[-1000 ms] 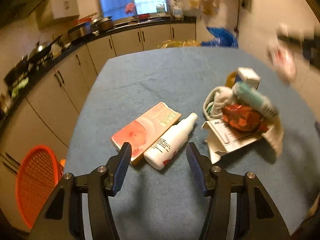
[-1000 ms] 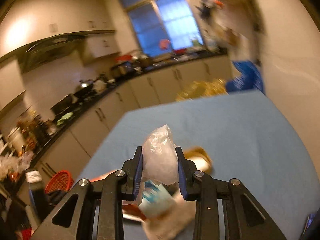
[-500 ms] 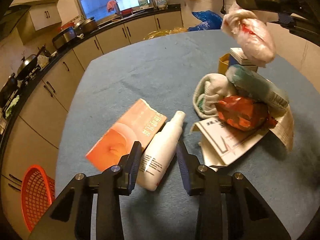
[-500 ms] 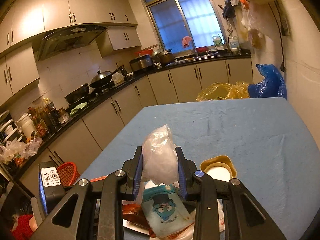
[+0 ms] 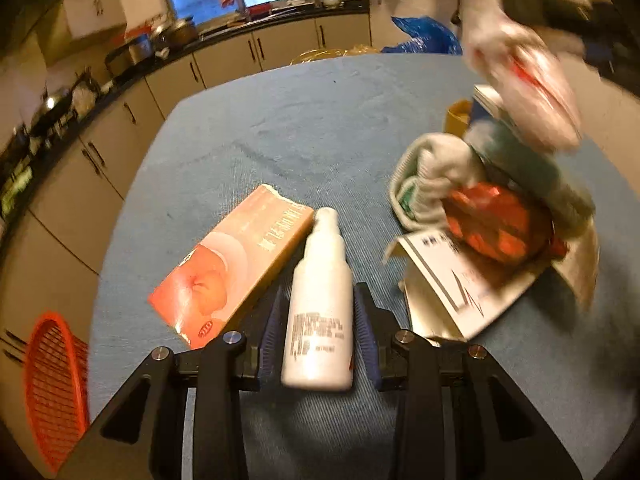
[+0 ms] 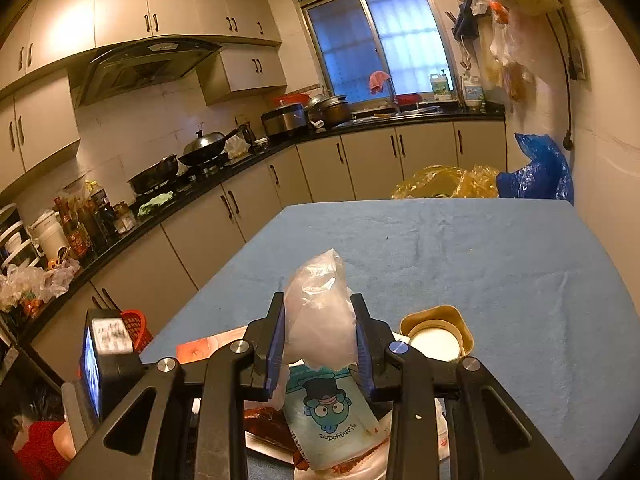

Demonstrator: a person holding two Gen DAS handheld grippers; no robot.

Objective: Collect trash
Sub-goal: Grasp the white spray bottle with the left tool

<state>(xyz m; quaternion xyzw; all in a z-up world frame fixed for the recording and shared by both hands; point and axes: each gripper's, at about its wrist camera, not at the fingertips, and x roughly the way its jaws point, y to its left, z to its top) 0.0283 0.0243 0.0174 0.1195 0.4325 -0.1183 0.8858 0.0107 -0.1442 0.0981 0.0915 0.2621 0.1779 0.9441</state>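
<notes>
A white spray bottle [image 5: 320, 312] lies on the blue tablecloth [image 5: 320, 132], and my left gripper [image 5: 318, 328] is shut on its lower half, a pad against each side. A pink box [image 5: 236, 256] lies touching the bottle's left side. To the right is a trash pile: a white cloth [image 5: 432, 176], a red wrapper [image 5: 496, 220] and printed paper [image 5: 452, 280]. My right gripper [image 6: 320, 332] is shut on a crumpled clear plastic bag [image 6: 320, 300] and hangs over that pile, above a cartoon-printed packet [image 6: 328, 412]. The held bag [image 5: 524, 80] shows blurred in the left wrist view.
A tan square cup [image 6: 436, 336] with a white lid stands beside the pile. An orange basket [image 5: 52, 392] sits on the floor left of the table. Kitchen counters [image 6: 240, 160] run along the left and far side. Yellow and blue bags [image 6: 532, 172] lie beyond the table's far edge.
My left gripper has come forward and down onto the white bottle and its jaws have closed around it. The right gripper has sunk slightly over the pile, bag still held.
</notes>
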